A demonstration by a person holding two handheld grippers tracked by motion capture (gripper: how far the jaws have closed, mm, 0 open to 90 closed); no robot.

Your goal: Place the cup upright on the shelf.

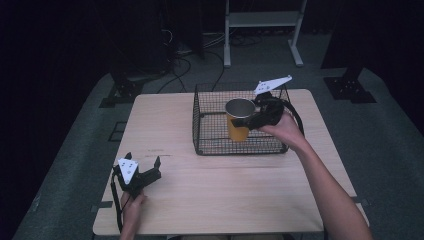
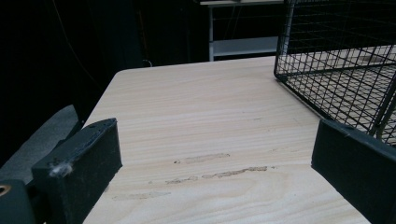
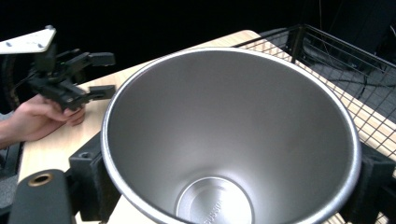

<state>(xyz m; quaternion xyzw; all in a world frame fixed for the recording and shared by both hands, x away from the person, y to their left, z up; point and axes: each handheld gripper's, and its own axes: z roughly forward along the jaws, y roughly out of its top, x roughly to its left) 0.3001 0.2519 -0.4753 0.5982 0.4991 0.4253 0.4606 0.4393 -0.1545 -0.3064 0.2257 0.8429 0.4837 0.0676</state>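
high: above, fwd-down | L cam: low, near table | R cam: close | shared: basket

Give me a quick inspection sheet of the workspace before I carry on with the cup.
Surface: light wooden table, faint smears near the left gripper.
Job's things: orange cup with steel inside, upright, held within the black wire basket; cup inside looks empty.
Clutter: nothing seen.
Grippers: right gripper shut on the cup, jaws on either side of it; left gripper on the table's near left, jaws open, holding nothing.
Cables: black cable trails from the left gripper; more on the floor behind.
Surroundings: dark room, white metal rack beyond the table.
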